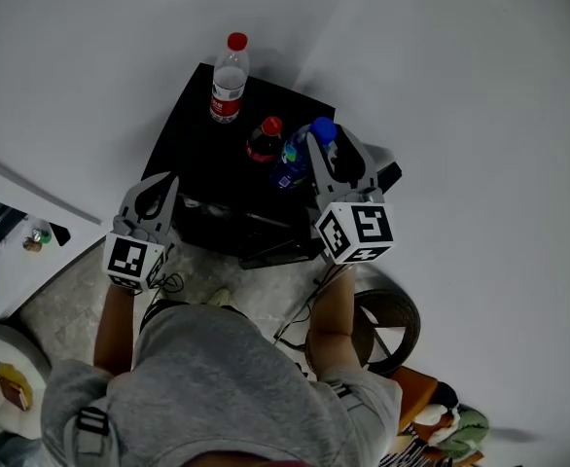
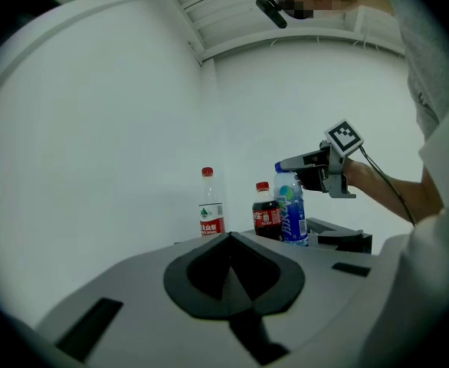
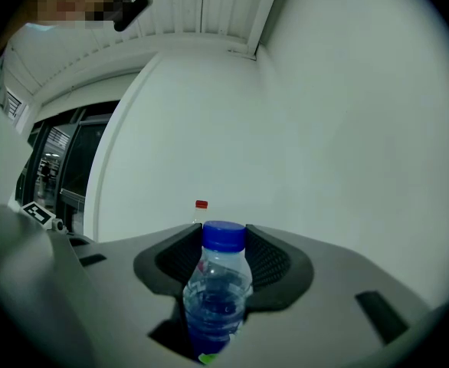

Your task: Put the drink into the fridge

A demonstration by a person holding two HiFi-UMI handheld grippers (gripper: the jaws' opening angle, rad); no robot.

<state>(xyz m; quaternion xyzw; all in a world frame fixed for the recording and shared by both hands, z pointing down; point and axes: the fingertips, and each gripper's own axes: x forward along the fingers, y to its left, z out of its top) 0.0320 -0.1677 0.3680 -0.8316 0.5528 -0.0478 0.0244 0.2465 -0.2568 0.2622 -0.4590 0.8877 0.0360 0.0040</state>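
Three bottles stand on a low black cabinet top [image 1: 190,154]: a clear water bottle [image 1: 228,84] with a red cap at the back, a cola bottle [image 1: 264,141] and a blue-capped bottle [image 1: 296,159] side by side. My right gripper [image 1: 332,150] is level with the blue-capped bottle's [image 3: 218,291] top. Its jaws stand wide, one on each side of the neck, and the pads do not press on it. From the left gripper view, the right gripper [image 2: 292,164] hangs at that bottle's [image 2: 290,207] cap. My left gripper [image 1: 161,191] hovers shut at the cabinet's front left, holding nothing.
A flat black device [image 1: 389,175] lies at the cabinet's right edge. White walls close in behind and to the right. On the floor by my right leg is a round black object [image 1: 387,324], with cables beside it. Small items sit at the lower left [image 1: 13,382].
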